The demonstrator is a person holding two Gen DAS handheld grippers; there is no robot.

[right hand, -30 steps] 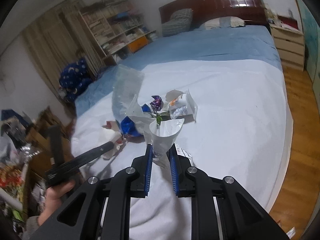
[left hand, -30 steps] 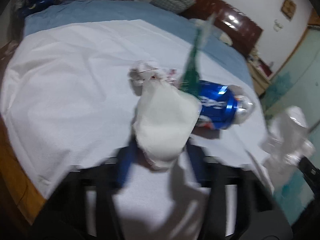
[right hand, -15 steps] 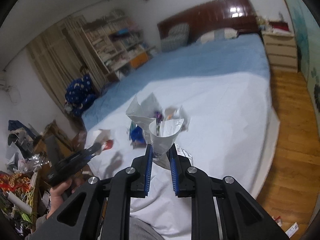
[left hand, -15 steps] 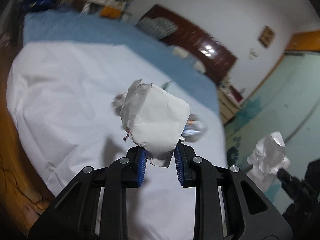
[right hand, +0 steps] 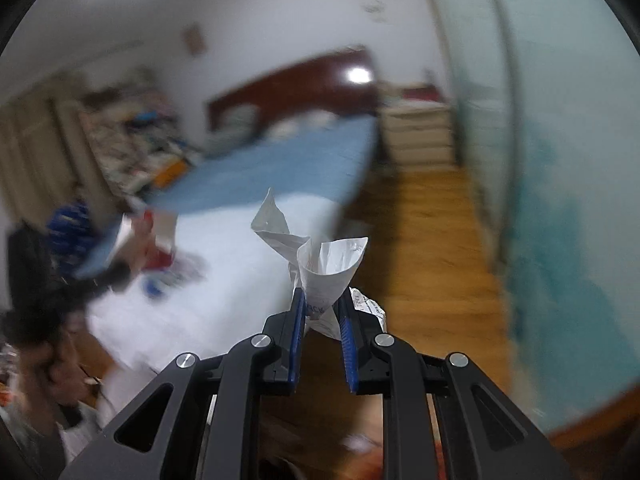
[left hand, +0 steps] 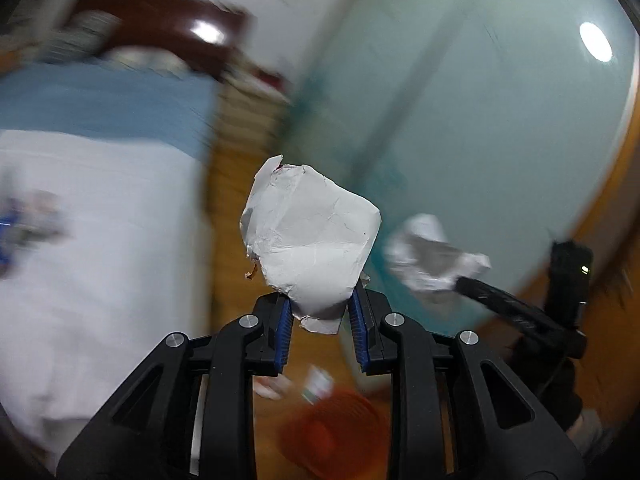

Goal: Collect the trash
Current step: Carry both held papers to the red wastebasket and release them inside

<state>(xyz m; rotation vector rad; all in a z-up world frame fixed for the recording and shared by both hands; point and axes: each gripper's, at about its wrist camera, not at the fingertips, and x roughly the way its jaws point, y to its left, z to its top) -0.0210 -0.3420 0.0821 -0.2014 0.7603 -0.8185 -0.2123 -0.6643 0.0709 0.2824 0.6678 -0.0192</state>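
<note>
Grippers swung off bed toward floor | left gripper (left hand: 320,320) jaws clamp paper wad (left hand: 312,240) | right gripper (right hand: 322,320) jaws clamp wrapper (right hand: 328,268)

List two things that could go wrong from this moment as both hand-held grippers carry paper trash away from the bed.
1. The left hand-held gripper pinches only the bottom edge of its crumpled white paper, so a fast swing might shake it loose.
2. The orange bin sits low and blurred beneath; a release now might miss it and litter the wooden floor.
</note>
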